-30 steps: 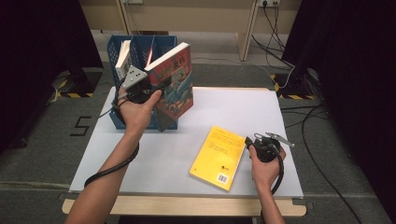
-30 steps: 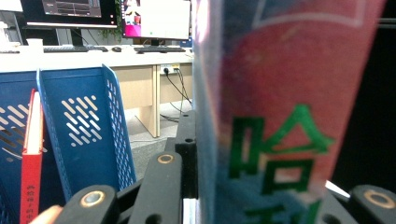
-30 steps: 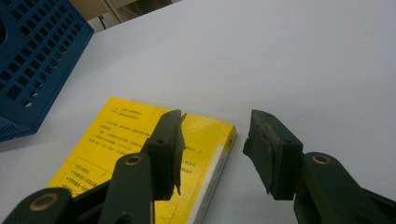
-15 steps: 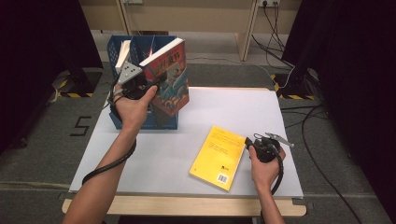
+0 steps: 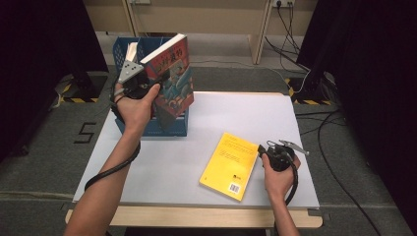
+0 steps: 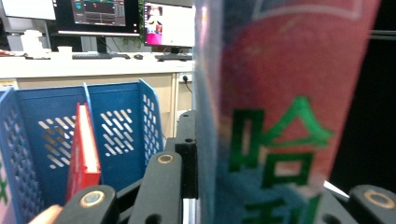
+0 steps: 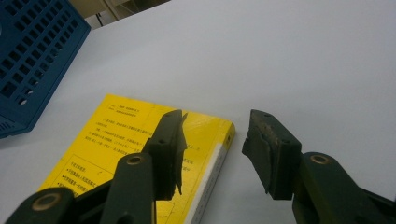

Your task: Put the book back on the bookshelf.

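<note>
**Red book up over the rack, yellow one waiting**

High view first: your left gripper [image 5: 147, 87] has the red book [image 5: 172, 78] clamped and raised, tilted, above the blue file rack [image 5: 147, 129] at the table's back-left corner. The book's lower corner hangs in front of the rack's near wall; I can't tell whether it touches. Your right gripper [image 5: 269, 153] sits low on the white table [image 5: 162, 167], just beside the right edge of the yellow book [image 5: 231, 164], which lies flat, barcode toward you.

Left gripper view: the red book [image 6: 285, 116] stands right between the jaws, which are pinched narrow on it near the spine edge. Behind it, the blue file rack [image 6: 116, 116] shows 1 thin red volume [image 6: 84, 149] standing upright in a slot.

Right gripper view: the right gripper [image 7: 212, 149] has its fingers [image 7: 170, 140] standing fairly wide, nothing pressed between them. 1 jaw hovers over the yellow book [image 7: 116, 140], the other over bare table past the book's edge.

Handling, as I judge it: that red book looks thick and stiff, with a glossy cover, so it's heavy for a 1-edge pinch and may swing or slip; keep it gripped near the spine. The yellow one looks thinner and lighter; lying flat, it wants a bite across its long edge.
</note>
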Available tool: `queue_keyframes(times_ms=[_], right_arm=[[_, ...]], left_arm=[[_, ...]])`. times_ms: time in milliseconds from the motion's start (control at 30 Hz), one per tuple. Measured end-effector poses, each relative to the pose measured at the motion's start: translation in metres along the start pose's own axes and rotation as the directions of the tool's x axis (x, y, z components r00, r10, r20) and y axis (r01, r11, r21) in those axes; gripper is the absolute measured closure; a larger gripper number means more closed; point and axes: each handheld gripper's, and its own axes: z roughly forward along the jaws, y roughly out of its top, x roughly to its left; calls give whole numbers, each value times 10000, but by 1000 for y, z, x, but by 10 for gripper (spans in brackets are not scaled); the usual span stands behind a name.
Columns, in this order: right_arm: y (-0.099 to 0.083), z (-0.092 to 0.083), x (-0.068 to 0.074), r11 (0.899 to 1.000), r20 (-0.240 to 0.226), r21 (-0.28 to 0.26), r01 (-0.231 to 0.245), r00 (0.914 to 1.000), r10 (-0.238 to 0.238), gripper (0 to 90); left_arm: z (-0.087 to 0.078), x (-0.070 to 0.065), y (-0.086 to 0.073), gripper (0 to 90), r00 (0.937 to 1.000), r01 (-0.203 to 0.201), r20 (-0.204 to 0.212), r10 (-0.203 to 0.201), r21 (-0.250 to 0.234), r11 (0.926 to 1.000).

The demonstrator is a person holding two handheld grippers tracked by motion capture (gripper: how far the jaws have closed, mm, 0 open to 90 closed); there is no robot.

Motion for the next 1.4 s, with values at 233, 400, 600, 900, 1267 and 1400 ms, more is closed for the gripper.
queue_keyframes(times_ms=[233,400,600,900,1267,1400], right_arm=[[0,1,0,10000,-16,21,21,10000,-21,564],[-1,3,0,10000,-7,15,69,10000,-69,564],[-1,4,1,10000,-33,86,-30,10000,30,564],[0,2,1,10000,-46,28,20,10000,-20,566],[-1,4,0,10000,-24,74,-41,10000,41,570],[-1,4,0,10000,-32,45,24,10000,-23,571]], left_arm=[[2,9,2,746,9997,75,-247,-76,-10,10000],[6,14,3,746,9992,22,-402,-21,27,10000],[12,18,3,746,9988,90,-473,-88,41,10000],[22,20,3,746,9979,91,-646,-83,131,9999],[30,27,4,746,9960,177,-879,-165,135,9998],[33,29,3,746,9950,204,-977,-187,165,9997]])
